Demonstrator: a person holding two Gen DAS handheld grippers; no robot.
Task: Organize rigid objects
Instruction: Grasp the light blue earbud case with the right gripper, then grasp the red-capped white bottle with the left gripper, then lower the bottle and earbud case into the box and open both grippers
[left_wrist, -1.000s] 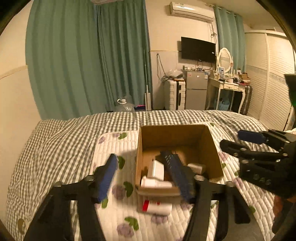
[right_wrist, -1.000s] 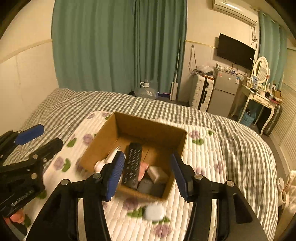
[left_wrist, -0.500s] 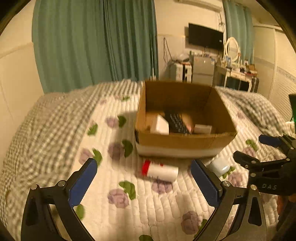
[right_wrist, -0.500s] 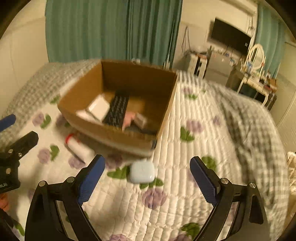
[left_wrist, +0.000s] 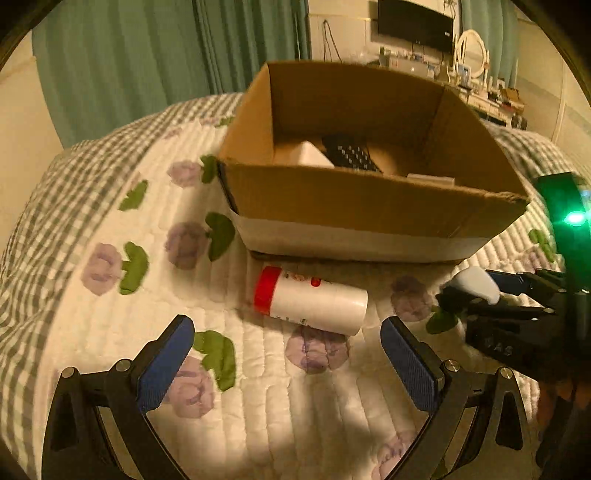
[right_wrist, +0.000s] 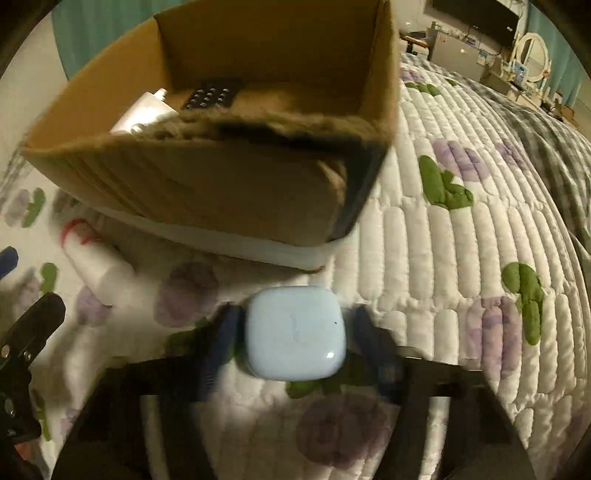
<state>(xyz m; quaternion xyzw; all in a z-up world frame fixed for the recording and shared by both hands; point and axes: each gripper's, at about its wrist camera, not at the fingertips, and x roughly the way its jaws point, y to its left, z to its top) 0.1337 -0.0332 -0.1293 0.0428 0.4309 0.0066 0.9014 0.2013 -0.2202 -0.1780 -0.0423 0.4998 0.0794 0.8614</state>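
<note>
A brown cardboard box (left_wrist: 369, 206) stands on the quilted bed and holds a black remote (left_wrist: 351, 157) and white items. A white bottle with a red cap (left_wrist: 310, 301) lies on the quilt in front of the box. My left gripper (left_wrist: 288, 363) is open, its fingers either side of the bottle and just short of it. A pale blue rounded case (right_wrist: 295, 338) lies on the quilt; my right gripper (right_wrist: 295, 350) straddles it, its blurred fingers close to its sides with small gaps showing. The case also shows in the left wrist view (left_wrist: 476, 284).
The floral quilt (right_wrist: 461, 258) covers a grey checked bedspread (left_wrist: 74, 177). Green curtains (left_wrist: 147, 55) hang behind the bed. A TV, fridge and dressing table stand at the far right of the room. The box wall rises just beyond both grippers.
Both grippers have opened wide and dropped low toward the quilt in front of the box. The left has closed in on the bottle, the right on the blue case, narrowing around it.
</note>
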